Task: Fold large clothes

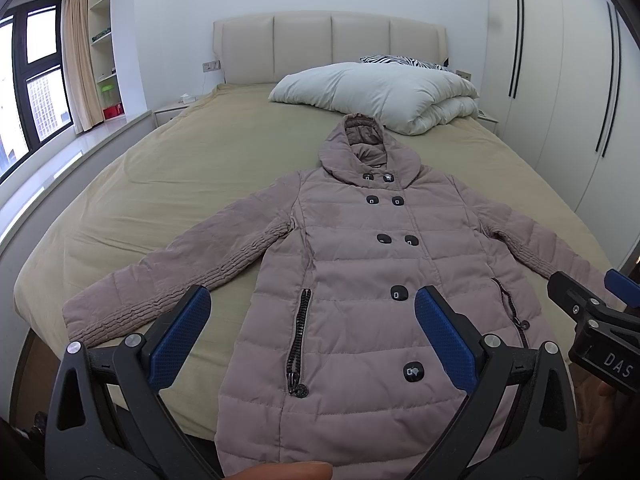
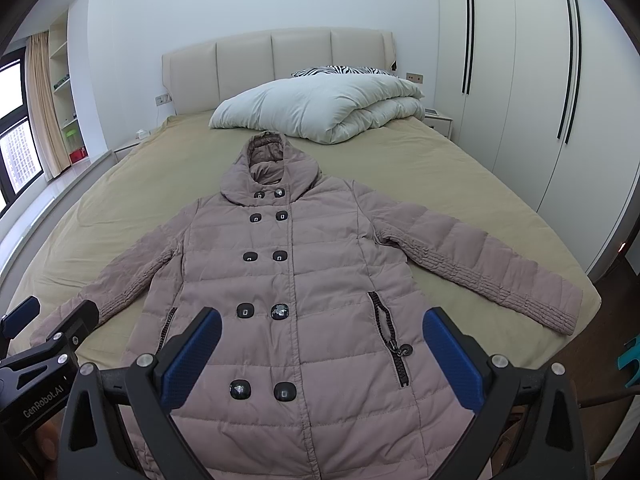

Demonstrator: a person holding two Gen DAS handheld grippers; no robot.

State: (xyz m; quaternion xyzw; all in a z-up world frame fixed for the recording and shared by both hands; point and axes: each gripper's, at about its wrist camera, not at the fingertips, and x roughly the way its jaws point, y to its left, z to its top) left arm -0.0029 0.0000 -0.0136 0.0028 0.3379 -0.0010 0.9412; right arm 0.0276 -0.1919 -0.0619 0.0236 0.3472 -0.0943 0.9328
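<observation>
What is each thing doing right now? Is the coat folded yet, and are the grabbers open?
Puffer coat: spread flat, buttoned, unfolded, sleeves out.
Hood: lying flat, pointing at the duvet.
Pocket zipper: closed.
White duvet: folded on the bed.
Left gripper: jaws open, empty.
Right gripper: jaws open, empty.

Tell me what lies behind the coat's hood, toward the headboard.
Behind the hood of the coat lies a folded white duvet on the bed sheet. A zebra-print pillow peeks out behind the duvet; most of it is hidden.
</observation>
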